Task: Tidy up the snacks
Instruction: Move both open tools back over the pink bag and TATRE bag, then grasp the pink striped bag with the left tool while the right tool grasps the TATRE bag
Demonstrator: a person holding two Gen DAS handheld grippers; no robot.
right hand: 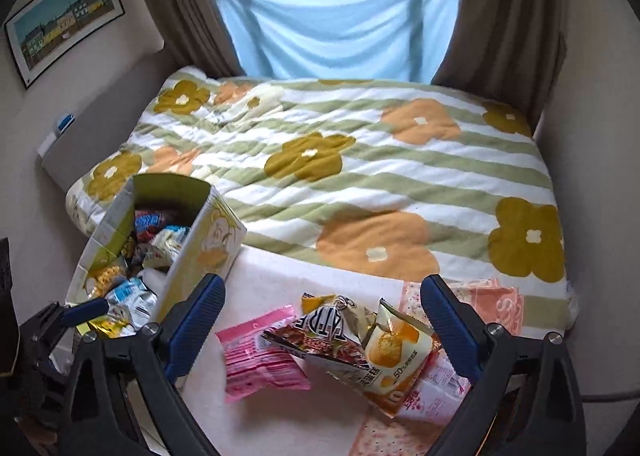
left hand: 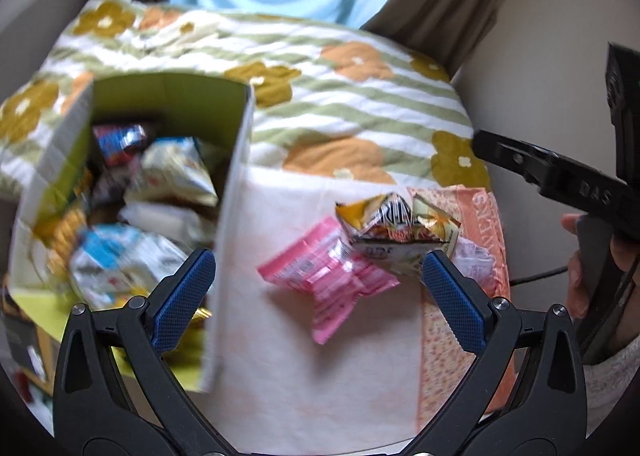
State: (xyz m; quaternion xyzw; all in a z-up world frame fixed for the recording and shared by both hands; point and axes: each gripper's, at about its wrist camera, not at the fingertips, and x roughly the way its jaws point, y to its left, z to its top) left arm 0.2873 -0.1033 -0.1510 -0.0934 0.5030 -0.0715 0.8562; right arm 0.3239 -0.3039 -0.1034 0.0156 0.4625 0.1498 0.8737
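Several loose snack packets lie low in the centre of both views on a pale cloth (right hand: 280, 284): a pink packet (right hand: 258, 360), a crumpled brown-and-yellow bag (right hand: 332, 336) partly over it, and a yellow egg-print bag (right hand: 396, 360) to its right. All look light, soft and slick, probably with brittle contents, so a gentle pinch on a sealed edge or raised corner seems the safest hold. At the left of both frames stands the box (left hand: 234, 175), already heaped with snacks. The left gripper (left hand: 318, 288) hovers wide open and empty, straddling the box wall and the pink packet (left hand: 324, 280). The right gripper (right hand: 324, 316), likewise spread wide and holding nothing, hangs above the pile, angled down toward the bed (right hand: 360, 183).
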